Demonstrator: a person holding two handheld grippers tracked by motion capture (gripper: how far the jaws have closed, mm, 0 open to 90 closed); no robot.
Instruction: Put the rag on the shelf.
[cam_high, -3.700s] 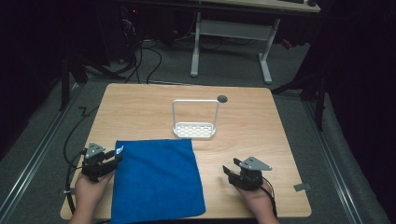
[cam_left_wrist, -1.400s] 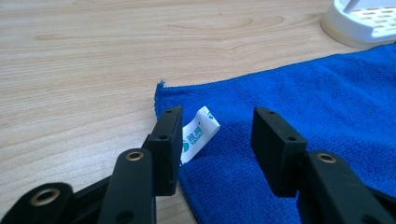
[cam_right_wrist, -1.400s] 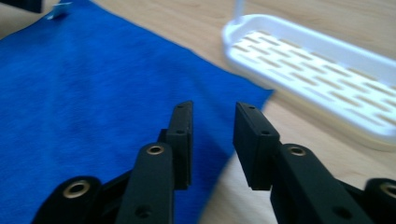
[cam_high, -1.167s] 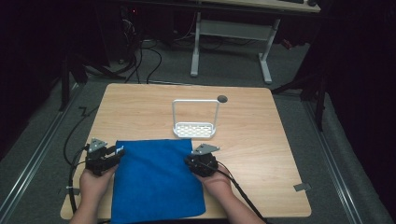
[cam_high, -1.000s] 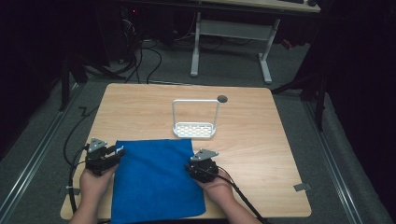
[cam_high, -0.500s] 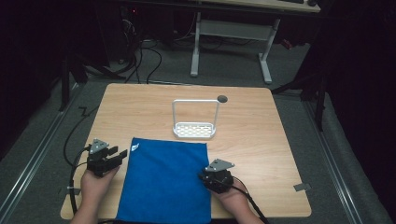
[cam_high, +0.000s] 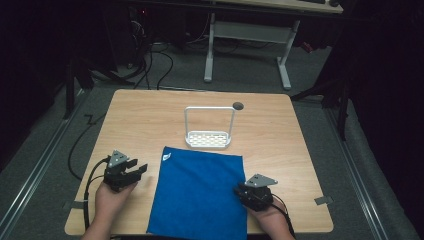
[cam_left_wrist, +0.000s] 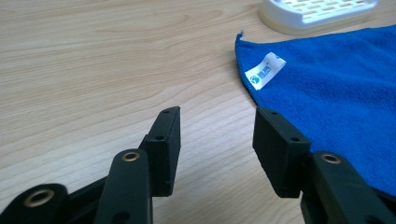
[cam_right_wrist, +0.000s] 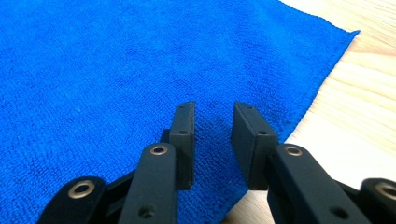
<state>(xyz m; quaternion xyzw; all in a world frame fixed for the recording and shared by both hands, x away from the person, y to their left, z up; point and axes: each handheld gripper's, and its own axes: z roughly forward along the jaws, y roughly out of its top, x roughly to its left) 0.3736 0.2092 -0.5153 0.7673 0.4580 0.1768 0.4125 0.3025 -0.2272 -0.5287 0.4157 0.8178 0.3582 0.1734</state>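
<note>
My right tongs (cam_high: 248, 192) have dragged the blue cloth (cam_high: 200, 192) away from my left tongs (cam_high: 131, 172), which now sit released over bare table (cam_high: 150, 115) near its left edge. The right tongs are parted over the cloth's right edge, gripping nothing. The cloth lies flat near the front edge, a white tag (cam_left_wrist: 265, 71) at its far-left corner, below the white rack (cam_high: 209, 128).

A cloth (cam_high: 200, 192) lies flat on the desk (cam_high: 280, 145), at its near middle. Just beyond the cloth's far edge stands a small rack (cam_high: 209, 130). The left tongs (cam_high: 131, 170) rest left of the cloth, apart from it; the right tongs (cam_high: 243, 191) sit at its right edge.
</note>
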